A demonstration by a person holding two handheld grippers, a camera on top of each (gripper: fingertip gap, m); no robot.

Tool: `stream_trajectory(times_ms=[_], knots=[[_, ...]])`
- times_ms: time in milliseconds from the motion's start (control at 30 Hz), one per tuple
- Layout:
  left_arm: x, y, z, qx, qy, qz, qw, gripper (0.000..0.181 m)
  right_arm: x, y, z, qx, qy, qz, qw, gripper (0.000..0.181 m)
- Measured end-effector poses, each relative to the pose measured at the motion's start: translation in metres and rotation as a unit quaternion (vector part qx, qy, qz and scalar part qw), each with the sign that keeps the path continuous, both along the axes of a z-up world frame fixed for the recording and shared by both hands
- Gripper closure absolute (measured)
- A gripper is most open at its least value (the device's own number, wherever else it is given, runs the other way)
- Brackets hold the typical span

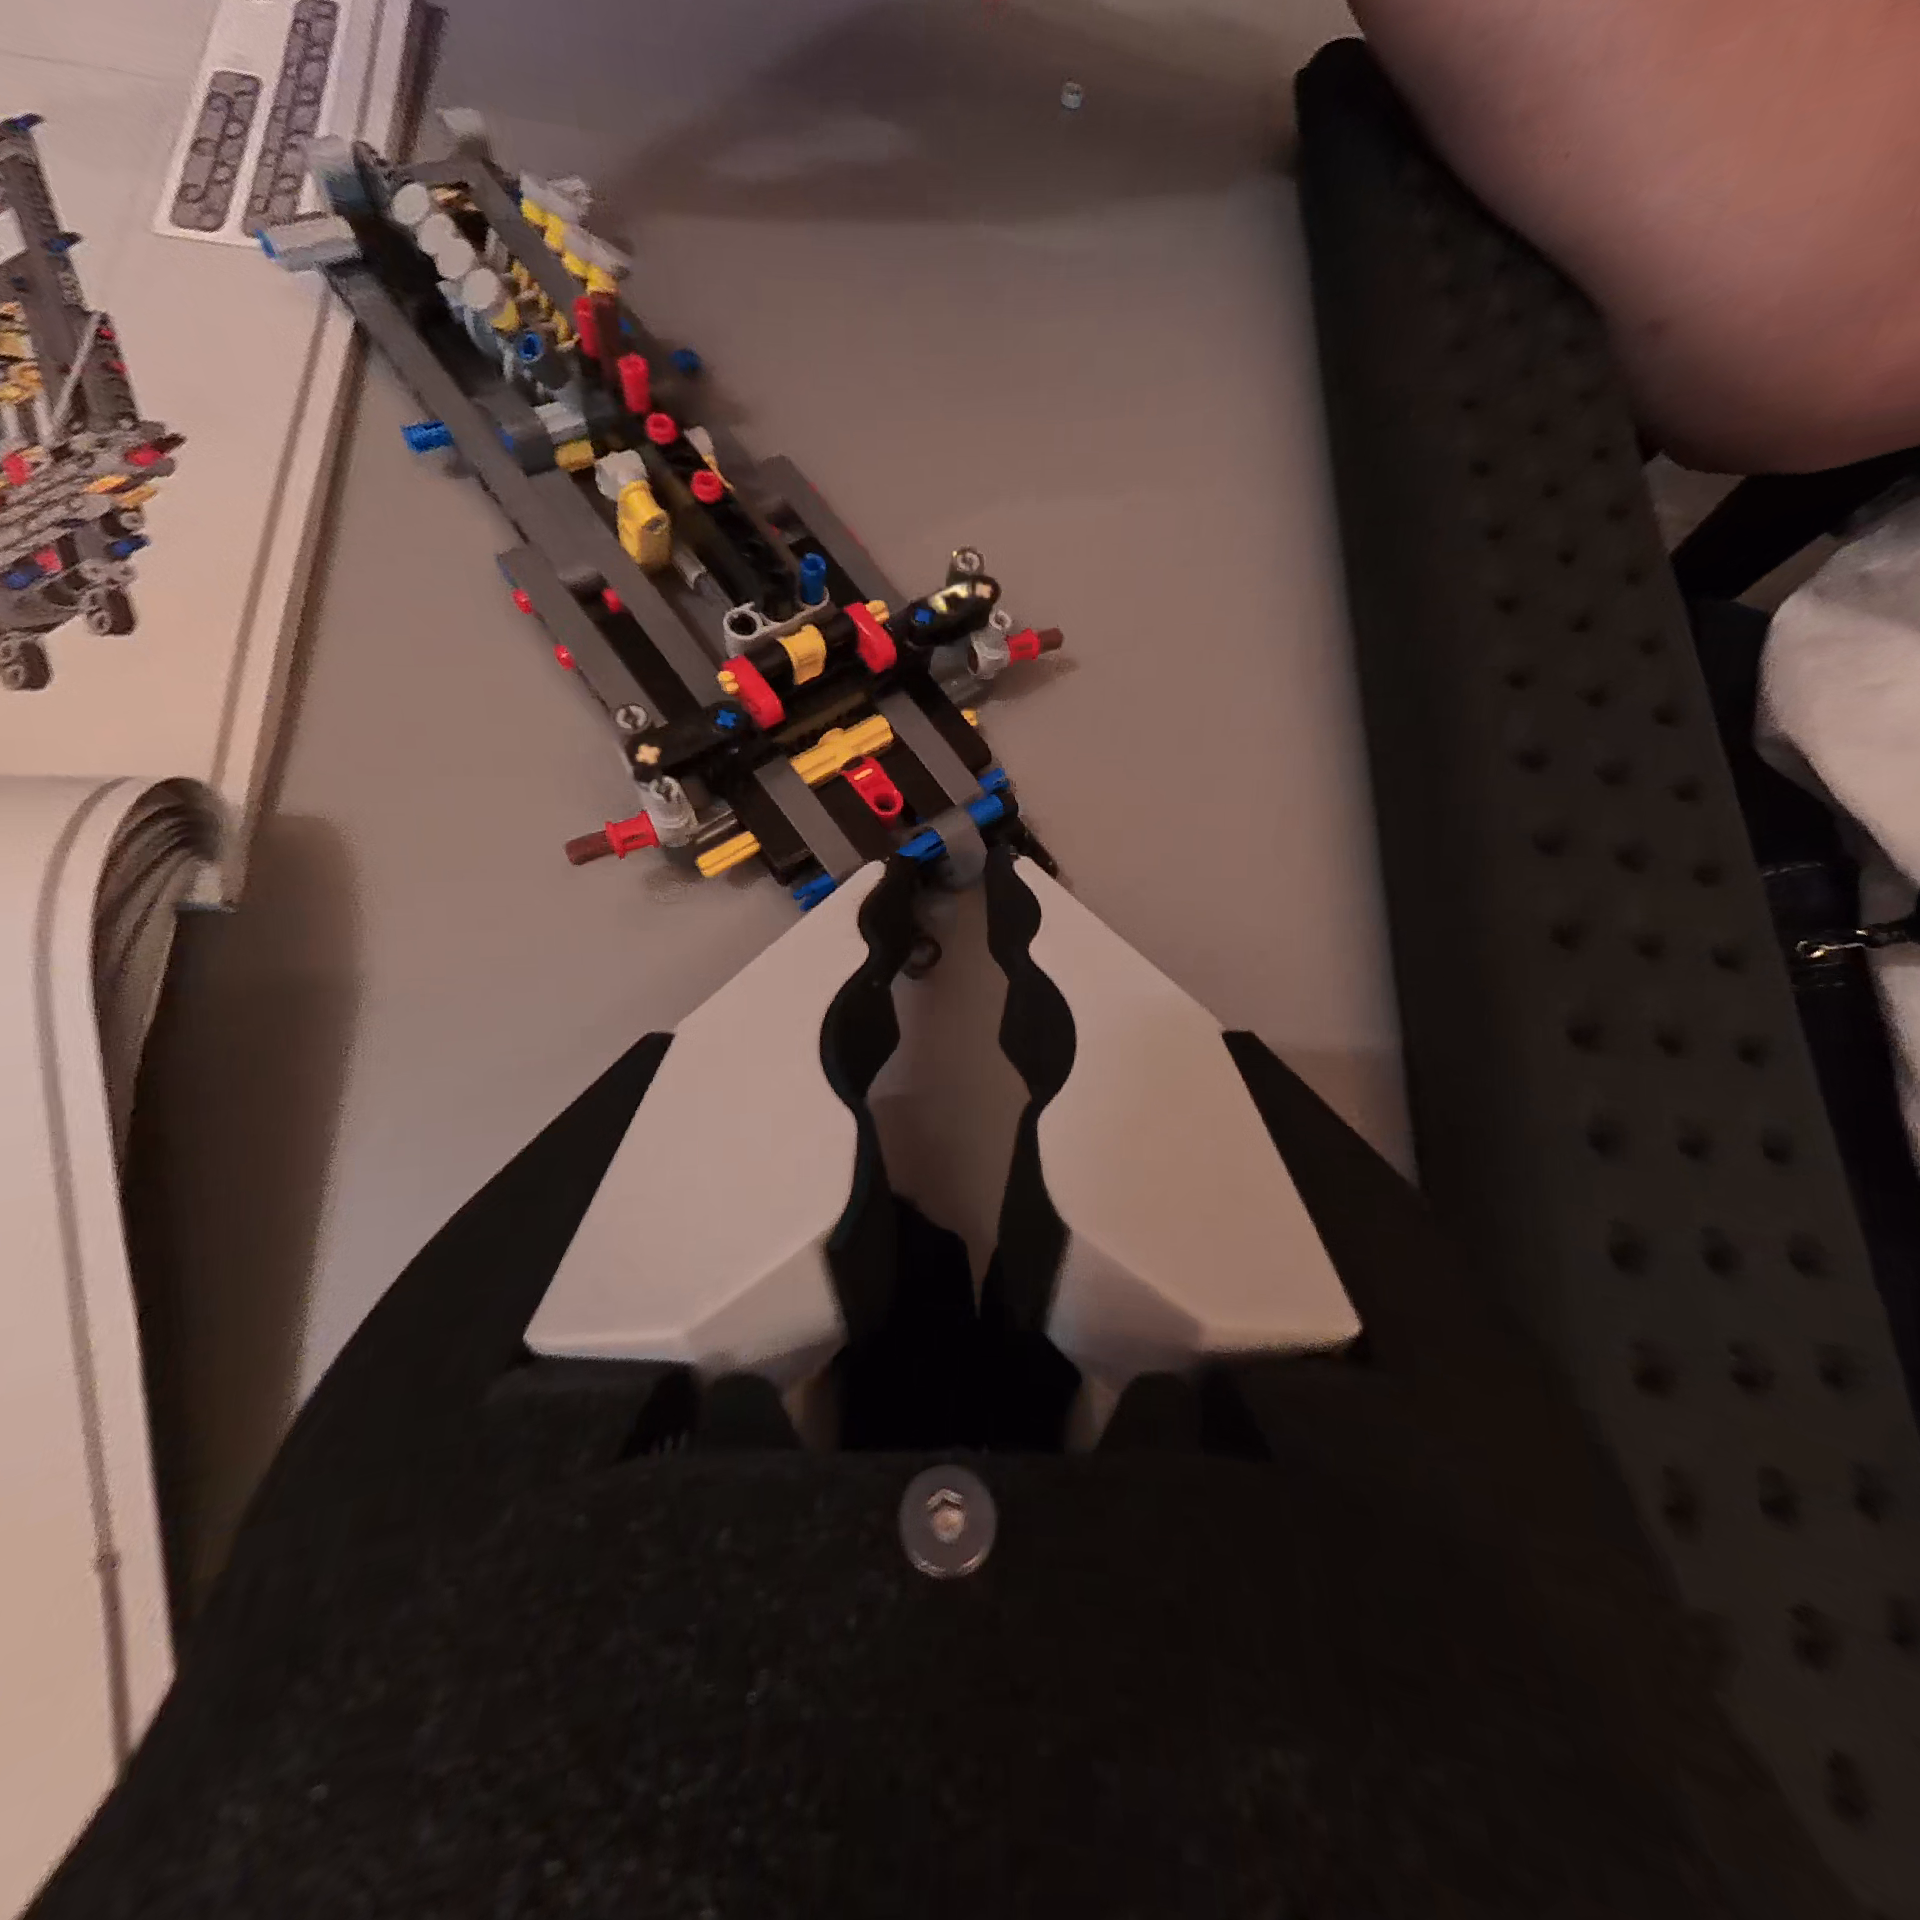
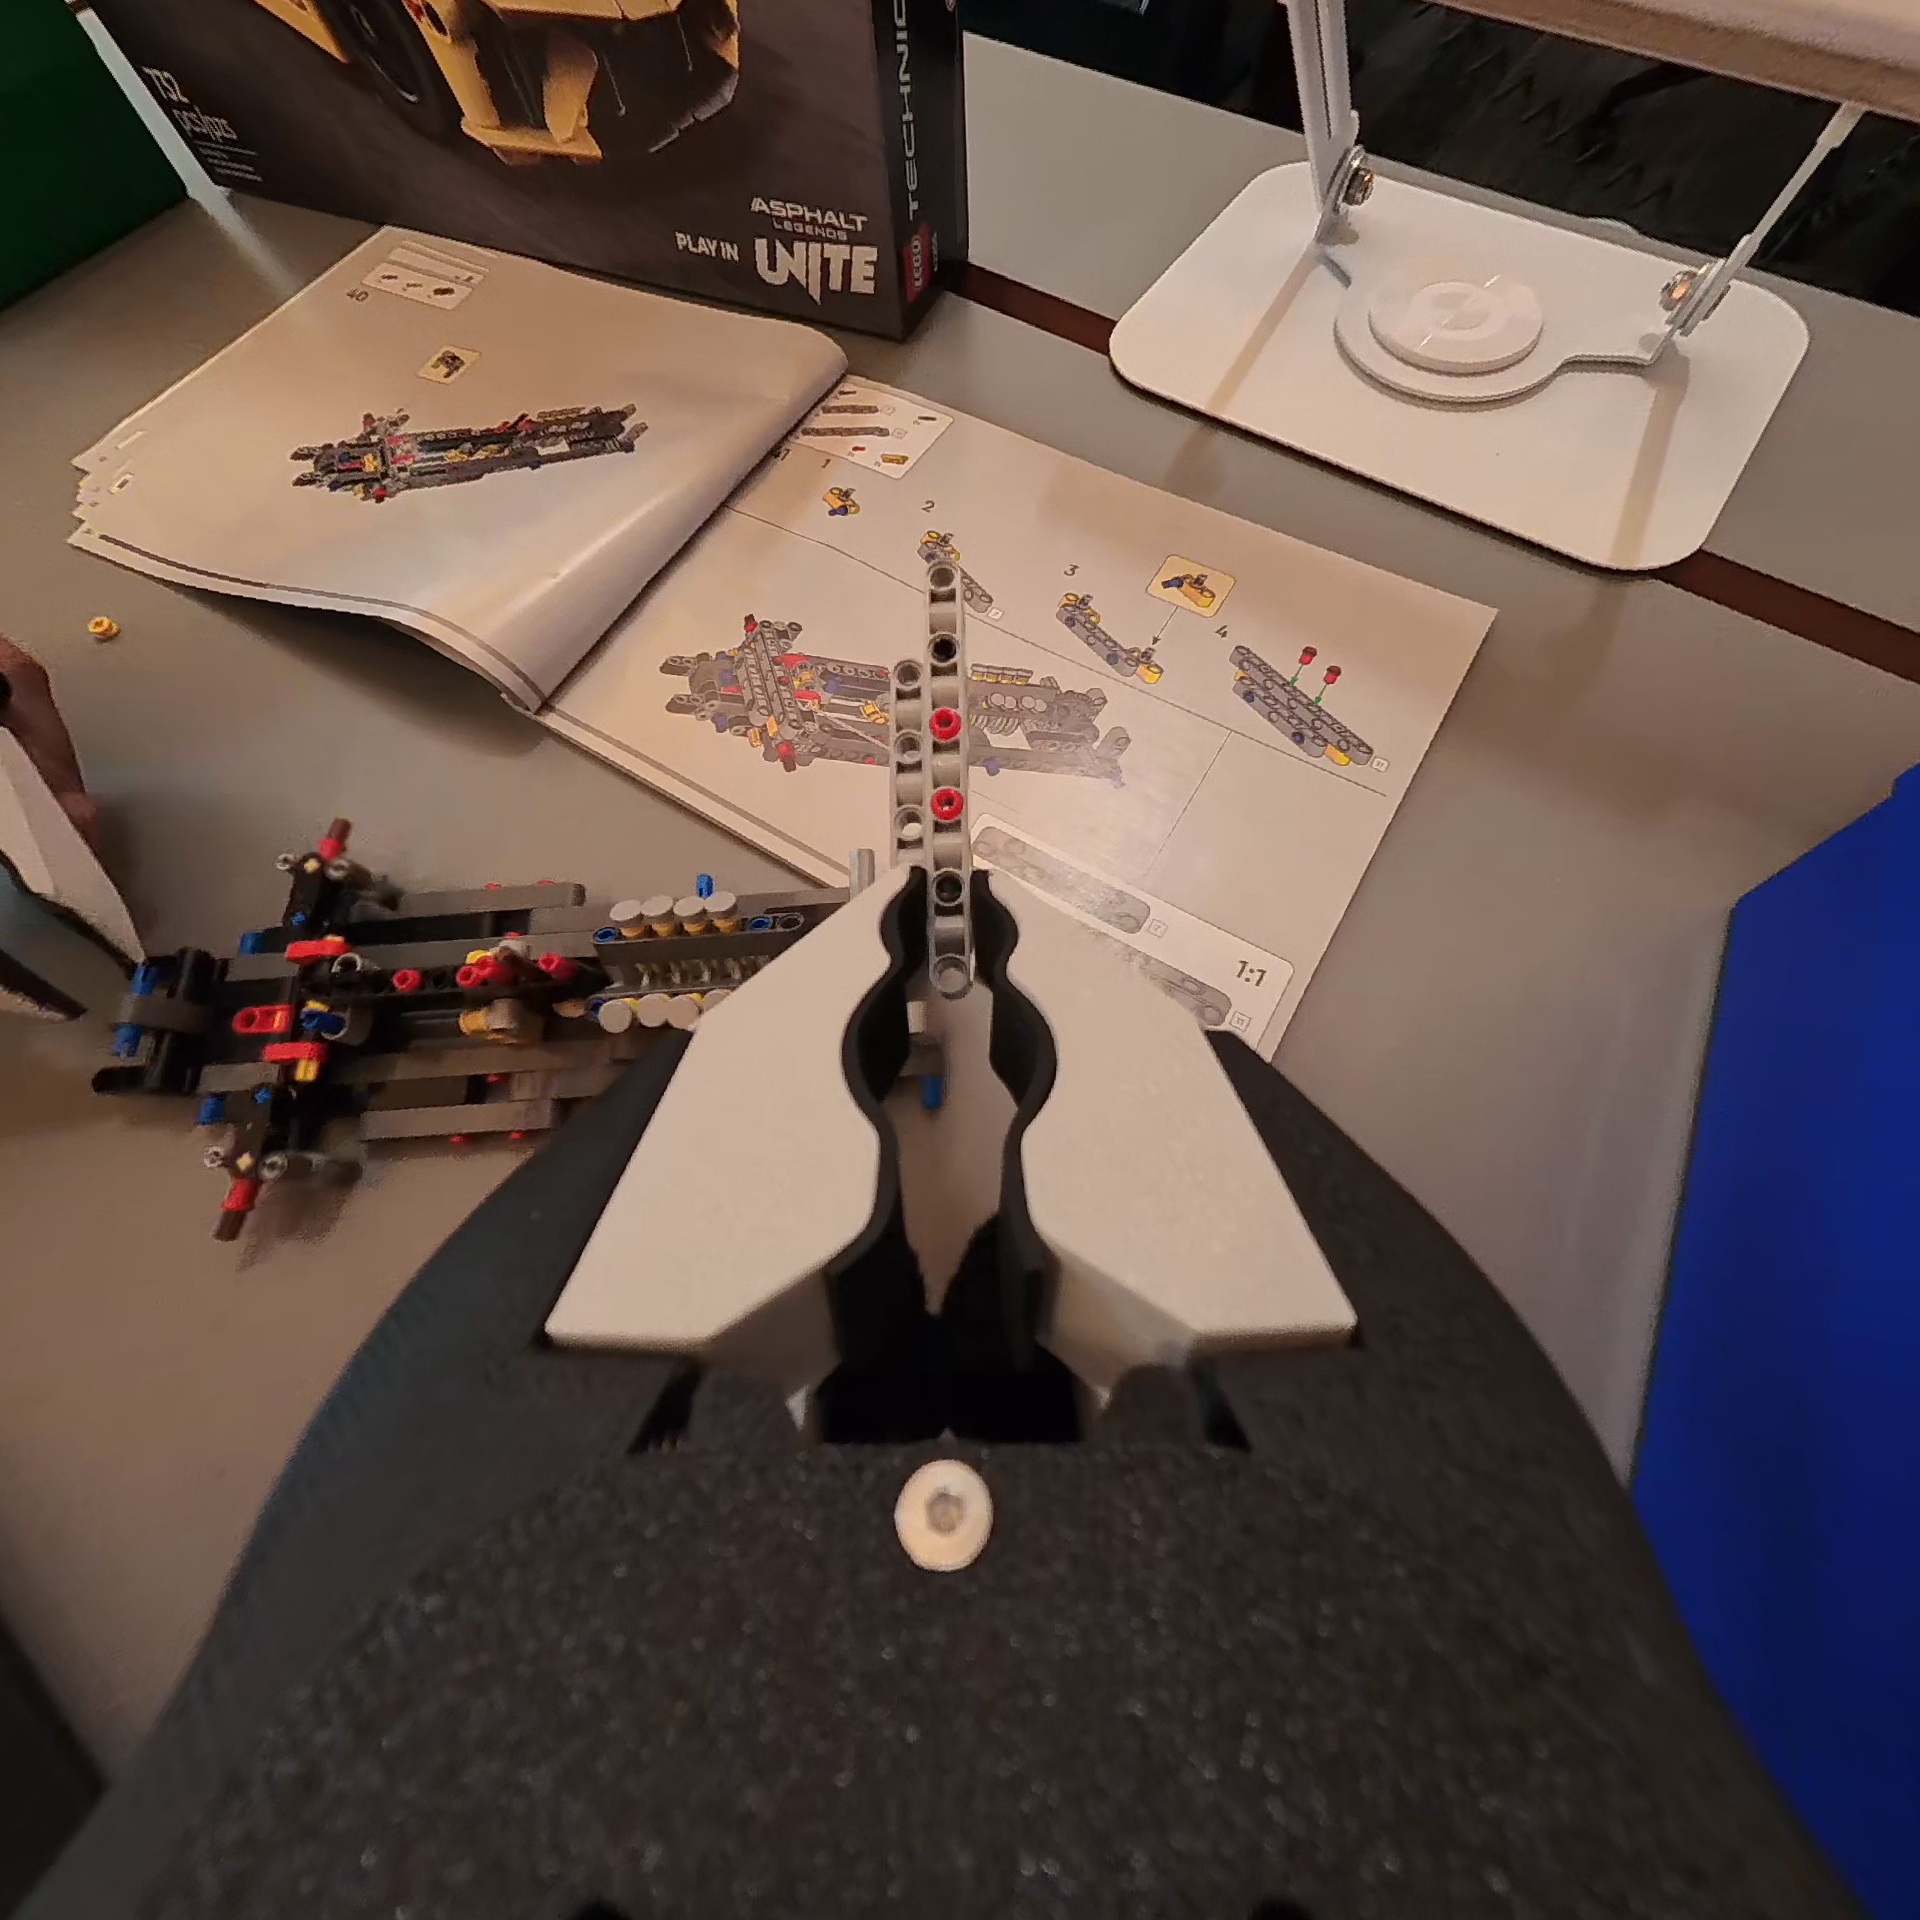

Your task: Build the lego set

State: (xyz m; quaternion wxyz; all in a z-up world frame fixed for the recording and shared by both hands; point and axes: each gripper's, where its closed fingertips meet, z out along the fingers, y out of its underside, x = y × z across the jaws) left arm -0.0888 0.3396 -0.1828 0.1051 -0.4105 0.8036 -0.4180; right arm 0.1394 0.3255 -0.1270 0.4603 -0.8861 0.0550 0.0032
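While the long lego chassis (image 1: 665, 561) lies flat on the grey table (image 1: 1091, 436), its near end is clamped at a grey cross-piece between the closed tips of the left gripper (image 1: 940, 883). A light grey beam assembly (image 2: 940, 769) with two red pins is held upright, pinched at its lower end by the right gripper (image 2: 945, 935), above the open instruction booklet (image 2: 1195, 852). Behind the booklet the set's dark box (image 2: 623, 135) is seen, with a white stand base (image 2: 1455, 416) to its right.

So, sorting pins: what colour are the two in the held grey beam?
Red pins, clearest in the right wrist view.
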Motion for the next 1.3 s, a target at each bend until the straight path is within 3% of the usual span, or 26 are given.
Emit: stream_trajectory(times_ms=[633,1300], knots=[[-0.001,-0.021,-0.001,-0.021,0.007,-0.027,0.999,0.163,-0.002,0.0,-0.005,-0.014,-0.01,0.005,1.0,0.175],[0.027,0.018,0.016,0.002,-0.062,0.071,0.995,0.168,-0.004,0.001,-0.006,-0.017,-0.013,0.01,1.0,0.174]])
